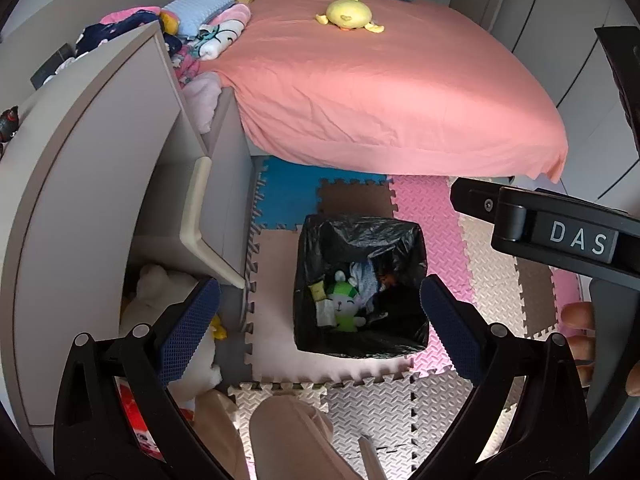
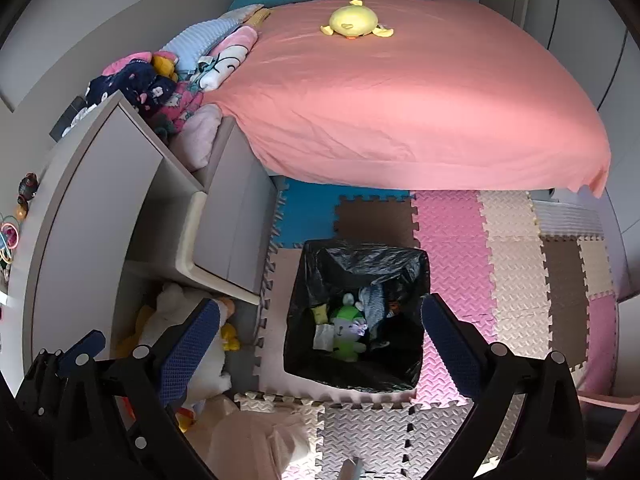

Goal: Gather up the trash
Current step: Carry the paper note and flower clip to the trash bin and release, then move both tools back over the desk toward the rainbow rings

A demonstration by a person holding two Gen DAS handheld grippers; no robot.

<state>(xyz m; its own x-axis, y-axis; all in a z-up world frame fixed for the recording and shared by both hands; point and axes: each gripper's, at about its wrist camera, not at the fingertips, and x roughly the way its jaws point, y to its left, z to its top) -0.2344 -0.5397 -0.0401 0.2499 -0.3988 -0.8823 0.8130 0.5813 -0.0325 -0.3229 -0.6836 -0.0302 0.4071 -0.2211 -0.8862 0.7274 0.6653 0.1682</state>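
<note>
A square bin lined with a black bag (image 1: 360, 236) stands on the foam floor mat, below and ahead of both grippers; it also shows in the right wrist view (image 2: 360, 258). Inside lie a green and white plush toy (image 1: 345, 304), a yellow and white wrapper (image 1: 322, 300) and a blue-grey cloth (image 1: 366, 280). My left gripper (image 1: 320, 312) is open and empty above the bin's near side. My right gripper (image 2: 320, 328) is open and empty, also above the bin. The right gripper's body (image 1: 560, 232) shows at the right of the left wrist view.
A bed with a pink sheet (image 2: 400, 100) and a yellow plush duck (image 2: 354, 20) fills the back. A grey cabinet (image 2: 100, 200) with an open drawer stands left, white plush toys (image 2: 180, 320) beneath it. Coloured puzzle mats (image 2: 512, 260) cover the floor.
</note>
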